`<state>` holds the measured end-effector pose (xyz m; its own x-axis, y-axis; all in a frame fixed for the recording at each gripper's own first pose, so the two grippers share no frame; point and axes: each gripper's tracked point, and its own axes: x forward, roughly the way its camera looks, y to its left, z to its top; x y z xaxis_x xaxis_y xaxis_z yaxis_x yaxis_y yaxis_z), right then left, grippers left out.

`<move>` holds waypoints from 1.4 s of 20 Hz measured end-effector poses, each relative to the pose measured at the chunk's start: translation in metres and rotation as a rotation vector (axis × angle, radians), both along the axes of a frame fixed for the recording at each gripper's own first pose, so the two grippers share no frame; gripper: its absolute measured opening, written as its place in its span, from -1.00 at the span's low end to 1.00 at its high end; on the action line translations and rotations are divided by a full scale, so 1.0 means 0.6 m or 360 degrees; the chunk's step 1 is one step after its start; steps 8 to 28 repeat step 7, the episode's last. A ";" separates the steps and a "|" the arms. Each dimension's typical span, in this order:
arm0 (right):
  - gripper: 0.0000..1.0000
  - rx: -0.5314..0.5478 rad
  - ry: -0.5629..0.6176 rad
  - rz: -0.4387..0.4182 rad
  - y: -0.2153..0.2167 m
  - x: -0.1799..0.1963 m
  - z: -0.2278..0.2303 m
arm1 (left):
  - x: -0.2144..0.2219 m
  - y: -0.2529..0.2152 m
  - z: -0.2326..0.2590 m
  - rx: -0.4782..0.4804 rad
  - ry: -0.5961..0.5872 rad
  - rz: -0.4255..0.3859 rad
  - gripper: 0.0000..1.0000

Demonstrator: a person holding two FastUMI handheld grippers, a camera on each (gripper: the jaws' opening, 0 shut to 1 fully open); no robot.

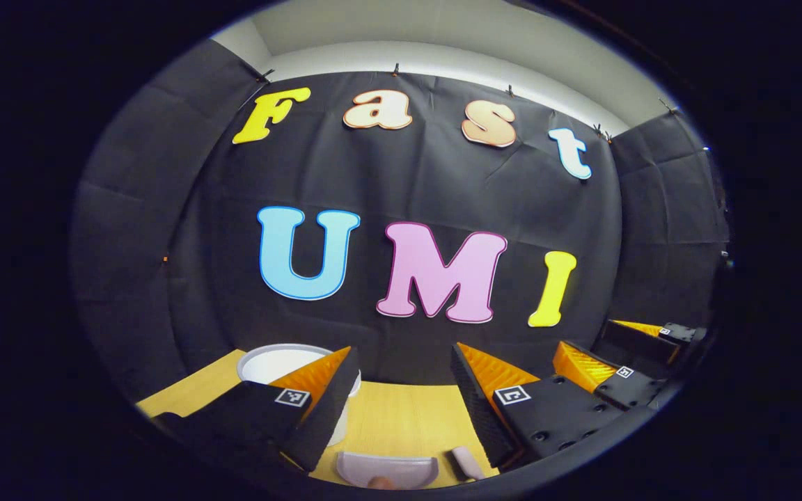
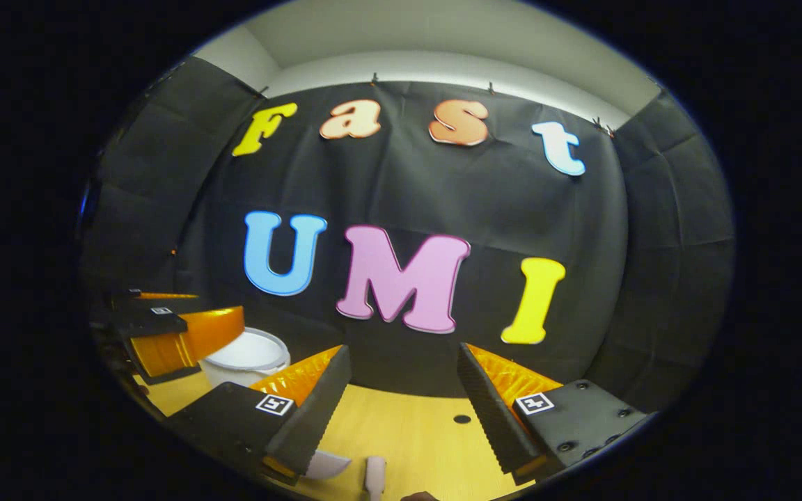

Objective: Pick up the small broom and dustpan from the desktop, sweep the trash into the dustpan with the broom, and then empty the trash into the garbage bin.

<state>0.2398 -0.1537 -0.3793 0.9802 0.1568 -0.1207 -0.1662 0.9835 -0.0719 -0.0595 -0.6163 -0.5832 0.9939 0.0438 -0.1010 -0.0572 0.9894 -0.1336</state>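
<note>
Both grippers are up above the wooden surface (image 1: 401, 417), facing the black cloth wall. In the left gripper view, the left gripper (image 1: 401, 390) has its jaws spread wide, released, nothing between them and nothing touching them. Through the gap, at the bottom centre of the frame, lies one pale dustpan (image 1: 387, 470) flat on the surface, and just right of it one pale small broom (image 1: 467, 463), only partly seen at the frame's edge. One white garbage bin (image 1: 272, 362) stands at the lower left, behind the left finger, its rim showing.

At the lower right of that same view, the right gripper (image 1: 634, 355) comes into sight farther off, jaws apart there too.

Over to the right gripper view: the right gripper (image 2: 401, 386) hangs wide open as well, jaws released and gripping nothing. At the bottom centre, a sliver of the dustpan (image 2: 324, 465) and the tip of the broom (image 2: 375, 473) peek out on the surface. The bin (image 2: 248, 358) sits at the lower left, with the left gripper (image 2: 164, 330) at the far left edge in front of it.

So the count: two grippers, one bin, one dustpan, one broom.
</note>
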 end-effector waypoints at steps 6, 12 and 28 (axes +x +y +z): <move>0.94 0.0160 0.0103 -0.0059 -0.015 0.004 0.012 | -0.051 0.032 0.015 0.0032 0.0054 0.0088 0.58; 0.93 0.0171 0.0086 -0.0108 -0.022 0.002 0.019 | -0.060 0.035 0.017 0.0050 0.0043 0.0073 0.58; 0.93 0.0171 0.0086 -0.0108 -0.022 0.002 0.019 | -0.060 0.035 0.017 0.0050 0.0043 0.0073 0.58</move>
